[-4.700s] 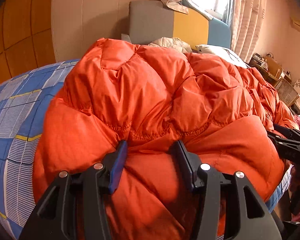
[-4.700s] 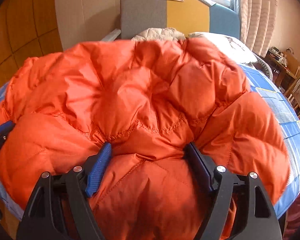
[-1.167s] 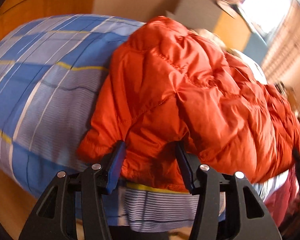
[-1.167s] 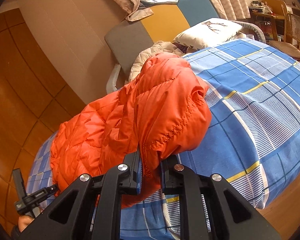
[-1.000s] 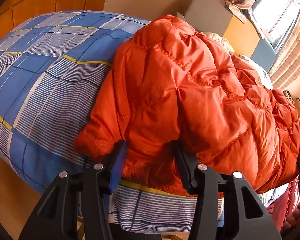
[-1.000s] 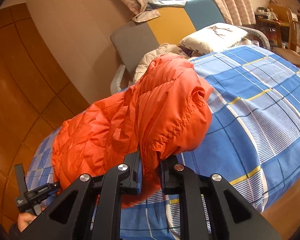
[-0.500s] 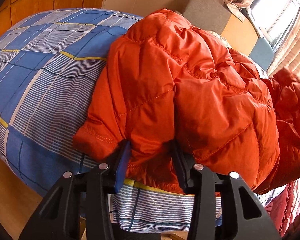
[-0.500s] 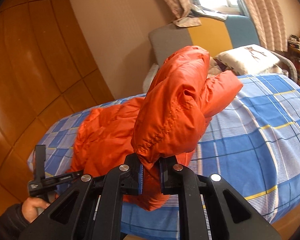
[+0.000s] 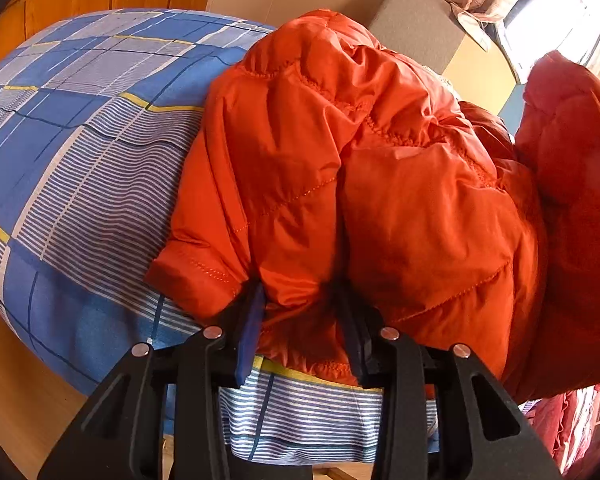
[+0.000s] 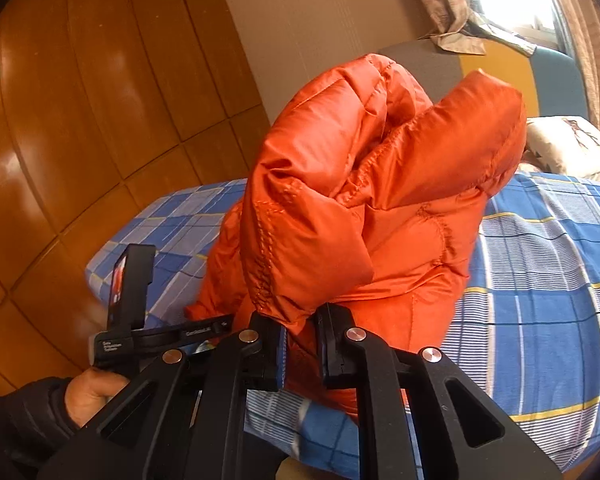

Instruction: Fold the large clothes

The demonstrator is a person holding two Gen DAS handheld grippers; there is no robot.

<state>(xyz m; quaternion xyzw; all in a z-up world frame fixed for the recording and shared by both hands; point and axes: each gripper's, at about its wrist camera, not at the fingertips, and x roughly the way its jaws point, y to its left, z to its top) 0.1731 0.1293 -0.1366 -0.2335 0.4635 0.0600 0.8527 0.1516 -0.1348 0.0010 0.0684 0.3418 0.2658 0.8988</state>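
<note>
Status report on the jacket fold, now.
Left gripper closing on the orange puffer jacket at the bed's edge. Right gripper shut on a raised jacket fold. Nothing in the way.

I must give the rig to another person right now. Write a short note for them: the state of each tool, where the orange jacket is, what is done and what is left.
Left tool: jaws closing on the near hem of the orange jacket, fabric bunched between them, low at the bed edge.
Right tool: shut on the jacket's other end, which it holds raised above the bed.
Jacket: one part lies bunched on the blue checked cover, the other hangs lifted.
Done: both ends are gripped and one is raised.
Left: probably lay the lifted end across the resting part, flatten the puffy fold, then release.
</note>
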